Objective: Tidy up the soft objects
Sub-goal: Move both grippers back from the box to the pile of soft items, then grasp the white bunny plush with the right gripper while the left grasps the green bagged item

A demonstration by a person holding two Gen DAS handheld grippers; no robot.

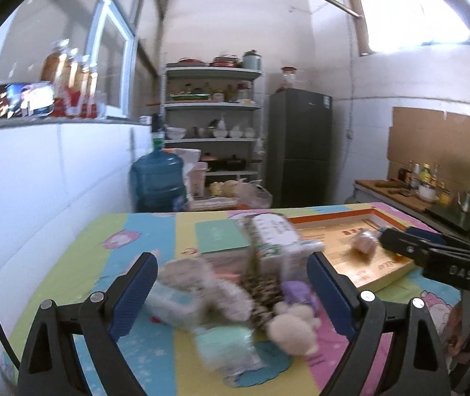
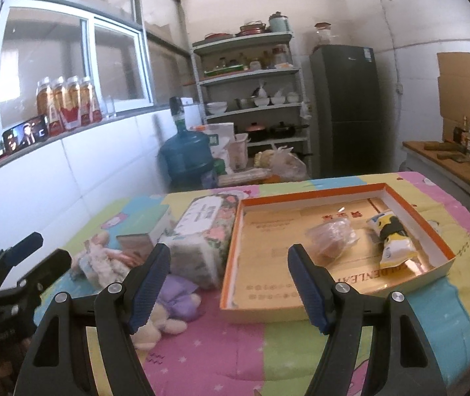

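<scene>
My left gripper point(image 1: 231, 293) is open above a blurred heap of soft things: a white plush point(image 1: 198, 280), a brown patterned item point(image 1: 261, 290), a purple toy point(image 1: 297, 292), a cream plush point(image 1: 292, 326) and a mint packet point(image 1: 225, 346). Nothing is pressed between its pads. My right gripper point(image 2: 228, 285) is open and empty, in front of the near left corner of an orange-rimmed box point(image 2: 301, 198). The box holds a clear bag point(image 2: 330, 237) and a yellow-and-black packet point(image 2: 390, 237). The purple and cream plush point(image 2: 172, 300) lies by the right gripper's left finger. The left gripper point(image 2: 37, 257) shows at the far left.
A wet-wipes pack point(image 2: 202, 231) and a teal box point(image 2: 146, 221) lie left of the orange-rimmed box on the colourful mat point(image 2: 235, 356). Behind the table stand a blue water jug point(image 2: 185, 155), a shelf point(image 2: 251, 76) and a fridge point(image 2: 347, 109). A counter with bottles point(image 2: 466, 151) runs along the right.
</scene>
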